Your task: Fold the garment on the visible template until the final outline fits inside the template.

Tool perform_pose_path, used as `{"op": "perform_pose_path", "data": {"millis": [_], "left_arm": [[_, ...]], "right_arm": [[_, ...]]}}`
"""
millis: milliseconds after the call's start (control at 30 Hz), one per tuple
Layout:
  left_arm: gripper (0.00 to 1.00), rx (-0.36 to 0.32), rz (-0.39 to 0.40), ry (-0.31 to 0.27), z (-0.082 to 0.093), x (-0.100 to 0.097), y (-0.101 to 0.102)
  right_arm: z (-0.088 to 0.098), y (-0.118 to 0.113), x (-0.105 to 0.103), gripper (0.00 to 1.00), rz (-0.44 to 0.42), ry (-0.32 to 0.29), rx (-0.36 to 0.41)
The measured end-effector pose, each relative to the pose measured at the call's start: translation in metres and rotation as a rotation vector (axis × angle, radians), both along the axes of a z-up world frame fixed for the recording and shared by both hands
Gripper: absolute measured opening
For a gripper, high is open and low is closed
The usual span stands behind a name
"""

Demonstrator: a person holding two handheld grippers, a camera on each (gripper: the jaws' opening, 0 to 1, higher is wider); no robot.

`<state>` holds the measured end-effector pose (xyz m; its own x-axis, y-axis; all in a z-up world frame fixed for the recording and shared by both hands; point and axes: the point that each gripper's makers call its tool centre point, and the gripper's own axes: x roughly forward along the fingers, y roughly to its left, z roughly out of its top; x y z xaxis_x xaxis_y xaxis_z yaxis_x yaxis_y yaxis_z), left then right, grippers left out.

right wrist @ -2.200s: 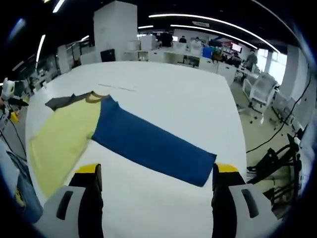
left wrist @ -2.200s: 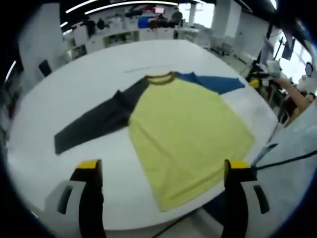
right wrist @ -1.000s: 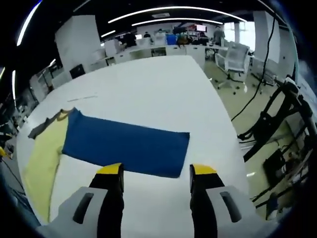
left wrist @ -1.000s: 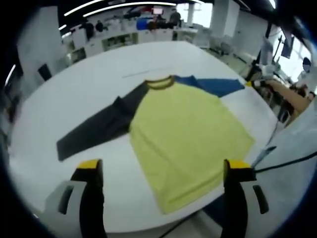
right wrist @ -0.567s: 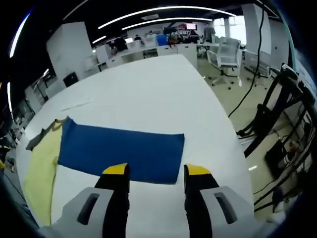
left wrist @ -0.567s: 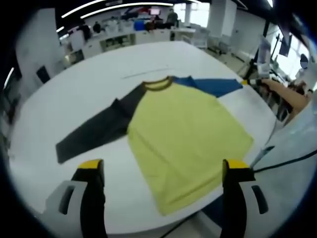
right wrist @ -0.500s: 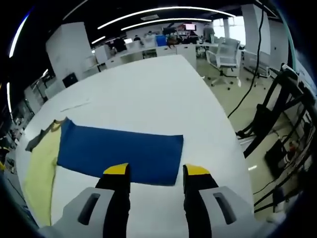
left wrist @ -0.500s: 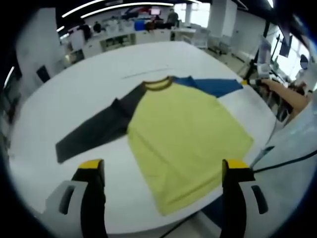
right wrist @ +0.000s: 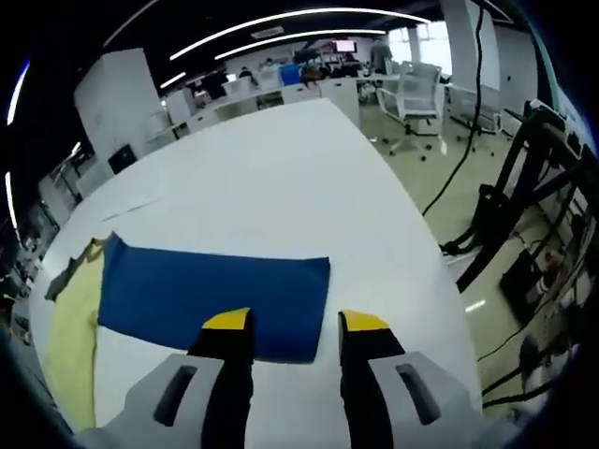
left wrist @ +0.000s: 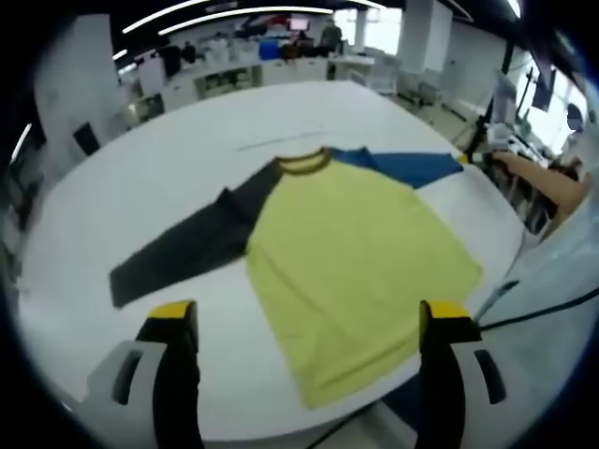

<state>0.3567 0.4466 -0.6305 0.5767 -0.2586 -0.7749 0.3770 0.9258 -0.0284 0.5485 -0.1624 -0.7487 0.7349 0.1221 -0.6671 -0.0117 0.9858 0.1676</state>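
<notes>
While lying flat and wholly unfolded on the white surface (left wrist: 140, 178), shirt (left wrist: 346, 253) awaited its first fold, left gripper (left wrist: 309, 323) spread wide, right gripper (right wrist: 285, 323) half-closed over blue sleeve (right wrist: 211, 295), gripping nothing.

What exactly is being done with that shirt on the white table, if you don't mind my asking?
A person with a gripper in each hand is about to fold a long-sleeved shirt lying flat on the table. The right gripper is poised at the cuff end of the blue sleeve, jaws narrowly apart with nothing clamped. The left gripper hangs wide open near the yellow hem. The dark sleeve lies untouched.
</notes>
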Motion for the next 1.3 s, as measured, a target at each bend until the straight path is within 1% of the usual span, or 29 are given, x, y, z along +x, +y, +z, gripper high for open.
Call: {"op": "perform_pose_path", "data": {"millis": [100, 200, 300, 400, 500, 600, 767, 900, 933, 1000, 1033, 1067, 1300], "left_arm": [[0.92, 0.005, 0.000, -0.002, 0.000, 0.001, 0.000], [0.92, -0.002, 0.005, -0.002, 0.000, 0.001, -0.001], [0.91, -0.002, 0.003, 0.005, -0.001, 0.001, -0.002], [0.91, 0.000, 0.002, 0.009, -0.002, 0.001, -0.002], [0.91, -0.012, 0.006, 0.001, 0.000, 0.002, -0.003], [0.91, -0.010, 0.005, 0.003, 0.000, 0.003, -0.002], [0.90, -0.011, 0.008, 0.012, -0.001, 0.004, -0.001], [0.90, -0.009, 0.002, 0.020, -0.002, 0.005, -0.002], [0.90, -0.010, 0.000, 0.020, -0.002, 0.005, -0.002], [0.90, -0.011, -0.005, 0.019, -0.001, 0.007, -0.003], [0.89, -0.009, -0.006, 0.018, -0.001, 0.008, -0.002], [0.89, -0.007, -0.007, 0.017, -0.001, 0.009, -0.002], [0.89, -0.011, -0.017, 0.016, -0.001, 0.013, -0.003]], "right_arm": [[-0.002, -0.006, 0.004, 0.32, -0.007, -0.001, -0.010], [-0.005, -0.011, 0.007, 0.32, -0.007, 0.001, -0.023], [-0.010, -0.019, 0.008, 0.28, -0.001, 0.010, -0.067], [-0.012, -0.021, 0.010, 0.28, -0.011, 0.011, -0.066], [-0.012, -0.020, 0.010, 0.25, -0.015, 0.008, -0.068], [-0.017, -0.021, 0.012, 0.25, -0.016, 0.019, -0.070], [-0.017, -0.022, 0.013, 0.22, -0.025, 0.019, -0.067], [-0.018, -0.025, 0.013, 0.17, 0.007, 0.036, -0.128], [-0.018, -0.024, 0.013, 0.17, 0.013, 0.039, -0.130], [-0.018, -0.022, 0.014, 0.22, 0.021, 0.045, -0.143], [-0.017, -0.020, 0.013, 0.22, 0.029, 0.048, -0.153], [-0.018, -0.020, 0.013, 0.22, 0.045, 0.057, -0.178], [-0.013, -0.009, 0.006, 0.22, 0.048, 0.089, -0.182]]}}
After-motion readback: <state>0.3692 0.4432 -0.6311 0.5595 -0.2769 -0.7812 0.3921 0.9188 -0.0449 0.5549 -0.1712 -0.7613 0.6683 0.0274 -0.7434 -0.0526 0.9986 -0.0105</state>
